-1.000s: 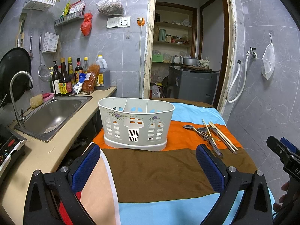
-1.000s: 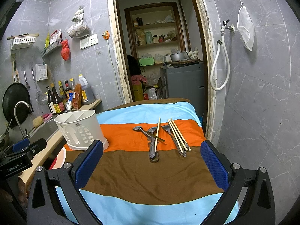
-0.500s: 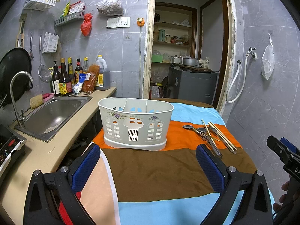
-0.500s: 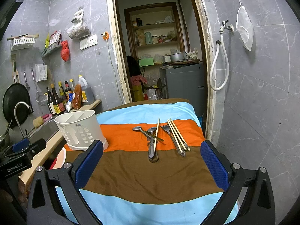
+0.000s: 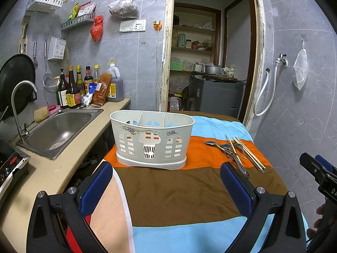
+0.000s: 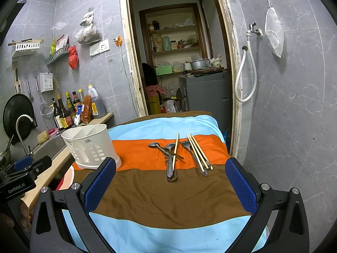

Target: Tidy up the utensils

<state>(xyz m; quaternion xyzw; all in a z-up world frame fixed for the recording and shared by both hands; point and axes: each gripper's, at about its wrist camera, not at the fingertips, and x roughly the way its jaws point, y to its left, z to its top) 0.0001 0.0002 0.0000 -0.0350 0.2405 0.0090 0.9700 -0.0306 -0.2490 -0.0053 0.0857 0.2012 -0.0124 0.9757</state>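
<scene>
A white utensil caddy [image 5: 151, 140] [image 6: 91, 145] with three compartments stands on the orange band of a striped cloth [image 5: 179, 189] [image 6: 160, 191]. To its right lie spoons [image 6: 169, 160] [image 5: 228, 151], a fork [image 6: 192, 155] and wooden chopsticks [image 6: 199, 150] [image 5: 248, 152] in a loose pile. My left gripper [image 5: 164, 186] hovers open over the brown band, short of the caddy. The right gripper [image 6: 170, 186] also stands open, just short of the spoon handles. Both hold nothing.
A counter with a steel sink [image 5: 61, 129], tap [image 5: 20, 105] and several bottles [image 5: 72, 88] runs along the left. A doorway [image 6: 179, 67] opens behind the table. A grey tiled wall with a hose [image 6: 246, 78] is close on the right.
Both grippers have crept slightly forward; the caddy and the utensils lie as before.
</scene>
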